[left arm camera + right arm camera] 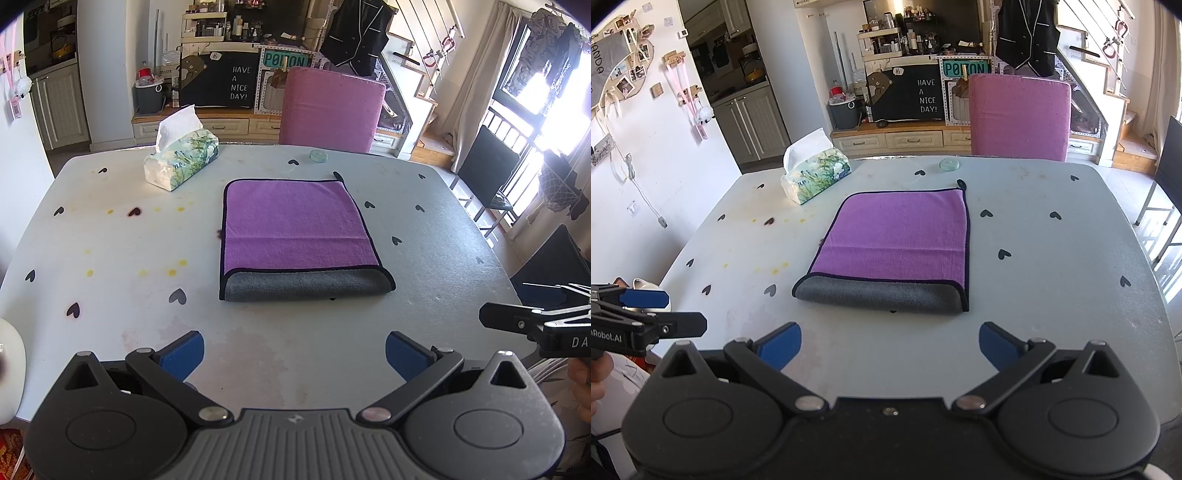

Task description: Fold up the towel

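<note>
A purple towel [295, 225] with a grey underside and black trim lies folded flat in the middle of the pale table [110, 229]. Its grey fold edge faces me. It also shows in the right wrist view [897, 240]. My left gripper [294, 352] is open and empty, held back from the towel near the table's front edge. My right gripper [890, 345] is open and empty, also short of the towel's near edge. Each gripper shows from the side in the other's view, the right gripper [535, 325] and the left gripper [646, 314].
A tissue box [181, 158] stands at the table's far left. A small round glass coaster [318, 156] lies at the far edge. A pink chair [330, 105] stands behind the table. A white object [11, 365] sits at the front left corner.
</note>
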